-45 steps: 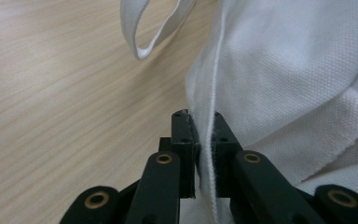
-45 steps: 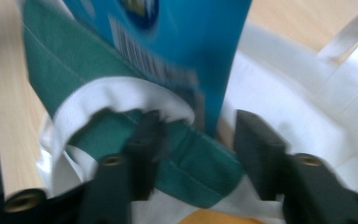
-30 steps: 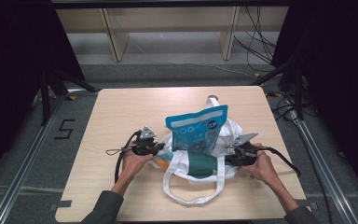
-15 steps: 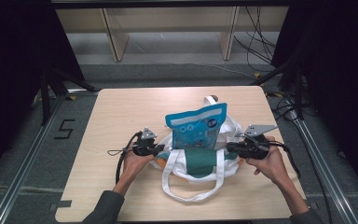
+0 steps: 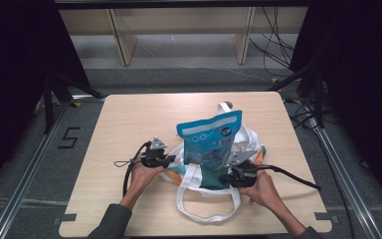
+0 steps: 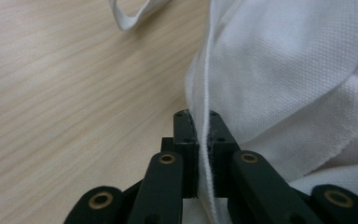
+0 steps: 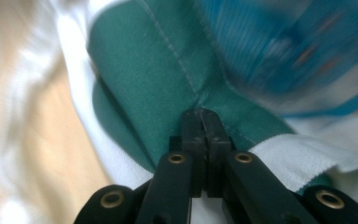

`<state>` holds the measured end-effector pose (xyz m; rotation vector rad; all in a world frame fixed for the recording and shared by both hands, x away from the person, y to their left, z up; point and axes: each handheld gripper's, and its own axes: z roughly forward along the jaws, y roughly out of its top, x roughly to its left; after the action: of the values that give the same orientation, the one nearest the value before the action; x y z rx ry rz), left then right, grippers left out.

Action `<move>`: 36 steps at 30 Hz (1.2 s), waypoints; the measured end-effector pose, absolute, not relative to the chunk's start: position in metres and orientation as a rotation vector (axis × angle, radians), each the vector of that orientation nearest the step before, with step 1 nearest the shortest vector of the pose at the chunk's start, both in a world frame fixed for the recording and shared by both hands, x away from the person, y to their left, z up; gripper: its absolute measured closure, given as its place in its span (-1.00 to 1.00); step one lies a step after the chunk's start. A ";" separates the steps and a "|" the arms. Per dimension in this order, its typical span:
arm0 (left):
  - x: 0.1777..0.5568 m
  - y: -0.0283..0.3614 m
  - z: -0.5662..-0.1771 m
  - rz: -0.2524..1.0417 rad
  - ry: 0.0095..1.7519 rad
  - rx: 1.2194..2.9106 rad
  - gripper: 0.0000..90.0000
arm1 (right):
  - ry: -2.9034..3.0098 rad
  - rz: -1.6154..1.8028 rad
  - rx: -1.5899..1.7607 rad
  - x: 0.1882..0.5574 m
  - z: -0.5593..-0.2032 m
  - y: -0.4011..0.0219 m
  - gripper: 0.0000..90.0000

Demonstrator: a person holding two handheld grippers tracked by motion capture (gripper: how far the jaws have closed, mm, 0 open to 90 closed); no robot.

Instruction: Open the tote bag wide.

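Observation:
A white tote bag (image 5: 252, 141) with a green panel (image 5: 210, 178) lies on the wooden table (image 5: 129, 119). A blue snack pouch (image 5: 210, 137) stands upright in it. My left gripper (image 5: 171, 160) is at the bag's left side, shut on the white hem (image 6: 204, 116) that runs between its jaws. My right gripper (image 5: 225, 178) is at the bag's front, its jaws just closed and shut on a pucker of the green panel (image 7: 158, 70). The blurred pouch (image 7: 279, 51) rises just behind it. One white handle loop (image 5: 206, 211) lies toward the person.
Bare wood lies left of the bag (image 6: 65, 93) and along the table's far half. Cables trail from both grippers across the table. Shelving and a metal frame stand beyond the table's far edge.
My right gripper has come from the bag's right side leftward and nearer the person, onto the green panel. The pouch now stands more upright. The left gripper has stayed put.

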<state>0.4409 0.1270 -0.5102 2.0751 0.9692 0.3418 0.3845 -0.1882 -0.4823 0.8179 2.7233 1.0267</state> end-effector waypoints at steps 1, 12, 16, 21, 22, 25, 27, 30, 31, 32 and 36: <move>0.441 0.127 -0.510 0.332 0.972 2.076 0.88 | 2.751 0.981 0.841 0.386 -0.487 -0.187 1.00; 0.438 0.133 -0.502 0.318 0.981 2.045 0.80 | 2.722 1.099 0.831 0.387 -0.476 -0.196 0.87; 0.436 0.137 -0.494 0.347 0.971 2.031 0.66 | 2.534 1.223 0.841 0.394 -0.434 -0.230 0.87; 0.435 0.147 -0.472 0.332 1.012 1.874 0.59 | 2.365 1.206 0.940 0.414 -0.414 -0.267 0.88; 0.435 0.148 -0.466 0.342 1.002 1.855 0.59 | 2.342 1.216 0.951 0.420 -0.415 -0.271 0.91; 0.437 0.142 -0.457 0.309 0.956 1.834 0.64 | 2.362 1.261 0.966 0.437 -0.418 -0.269 0.92; 0.438 0.135 -0.459 0.294 0.948 1.857 0.70 | 2.418 1.198 0.909 0.447 -0.421 -0.261 0.93; 0.438 0.128 -0.467 0.278 0.922 1.913 0.79 | 2.465 1.135 0.900 0.464 -0.428 -0.248 0.98; 0.437 0.126 -0.469 0.275 0.923 1.923 0.81 | 2.447 1.143 0.910 0.469 -0.430 -0.246 0.98; 0.435 0.125 -0.472 0.263 0.926 1.931 0.82 | 2.459 1.145 0.925 0.474 -0.430 -0.245 0.98; 0.430 0.125 -0.479 0.279 0.909 1.981 0.86 | 2.452 1.161 0.954 0.498 -0.440 -0.239 1.00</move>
<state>0.4304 0.1245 -0.4791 1.9806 0.9091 0.2785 0.4979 -0.2390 -0.4402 0.9544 2.4520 1.1615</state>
